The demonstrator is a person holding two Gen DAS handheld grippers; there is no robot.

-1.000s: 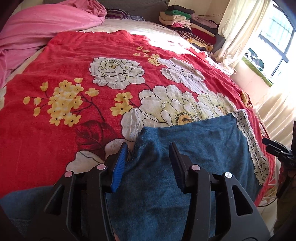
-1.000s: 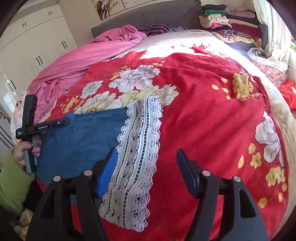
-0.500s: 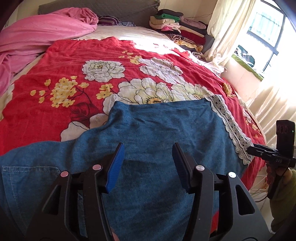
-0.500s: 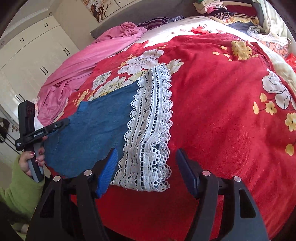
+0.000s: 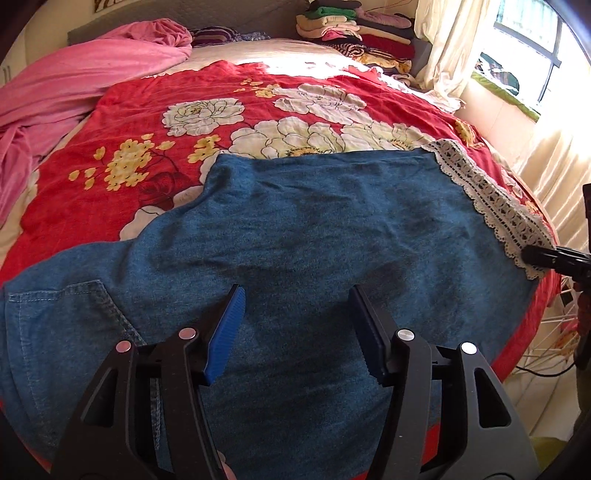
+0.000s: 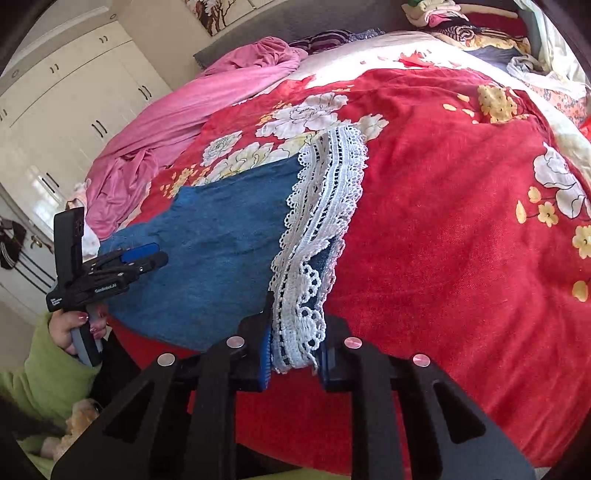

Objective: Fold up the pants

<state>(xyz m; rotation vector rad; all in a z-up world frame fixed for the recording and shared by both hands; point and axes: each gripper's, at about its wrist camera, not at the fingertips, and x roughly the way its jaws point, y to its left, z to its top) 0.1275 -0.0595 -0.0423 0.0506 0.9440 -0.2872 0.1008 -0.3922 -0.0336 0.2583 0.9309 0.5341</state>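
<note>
Red floral bedspread (image 5: 92,206); right gripper (image 6: 293,354) has just clamped pants' (image 5: 314,229) lace hem (image 6: 314,258), left gripper (image 5: 295,328) half-open, widening above denim, nothing gripped. Next: likely grab waist end, fold over.

left tool (image 5: 295,328): jaws apart, just been opening, gripping nothing, angled down | right tool (image 6: 293,350): jaws just closed, pinching lace hem (image 6: 321,229) | green sleeve (image 6: 44,369)

Open passage: red floral bedspread (image 6: 443,229), flat and bare to the right of the blue denim pants with white lace hem (image 5: 332,229). Obstacles: crumpled pink sheet (image 5: 74,85) at left; stacked folded clothes (image 5: 354,26) at the far corner; cream curtain (image 5: 443,44) beside the window.
</note>
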